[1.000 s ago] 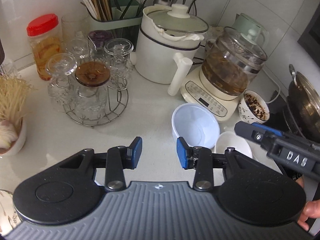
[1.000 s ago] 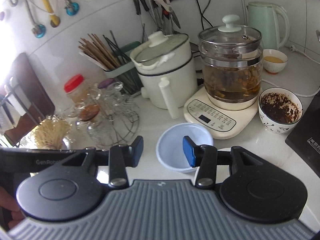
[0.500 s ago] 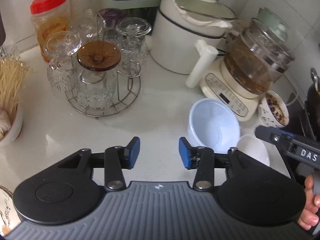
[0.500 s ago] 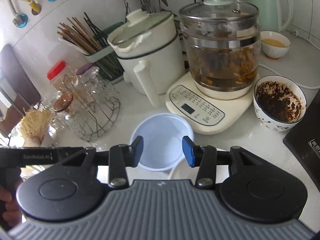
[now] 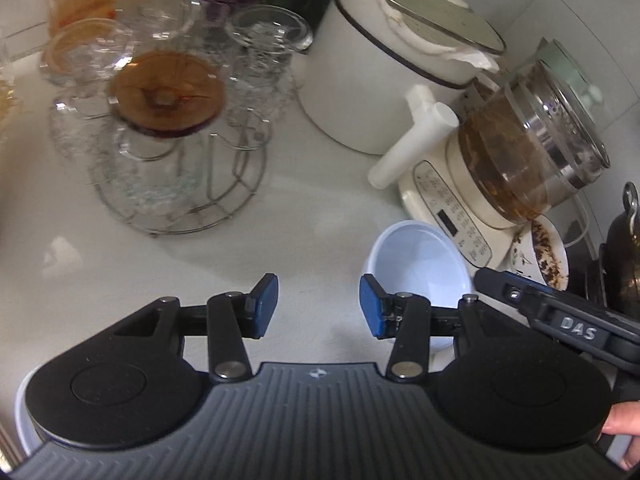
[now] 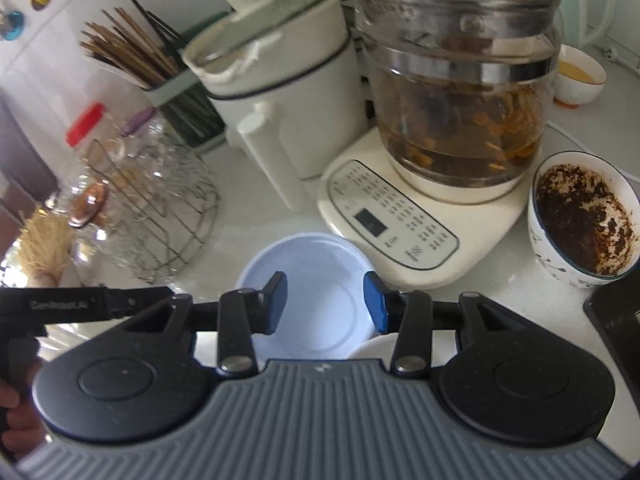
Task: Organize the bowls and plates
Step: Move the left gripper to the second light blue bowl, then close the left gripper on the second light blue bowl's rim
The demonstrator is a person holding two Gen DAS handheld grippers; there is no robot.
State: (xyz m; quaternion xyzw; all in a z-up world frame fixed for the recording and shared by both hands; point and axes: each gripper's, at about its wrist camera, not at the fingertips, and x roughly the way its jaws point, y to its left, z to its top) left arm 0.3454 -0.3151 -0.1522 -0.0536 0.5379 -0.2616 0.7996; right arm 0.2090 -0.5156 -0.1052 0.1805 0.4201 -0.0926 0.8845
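Since a second ago you have brought both claws lower and closer over the surface, so the pale blue bowl now sits right between the right claw fingers, ready for a grasp. Your right claw is spread wide and holds nothing; your left claw is equally wide, empty, over bare surface just left of that bowl. Count one blue bowl, one white bowl touching it and mostly hidden, one dirty patterned bowl, and one small bowl of yellow liquid behind.

Left gripper fingers apart (empty), white bowl just right.
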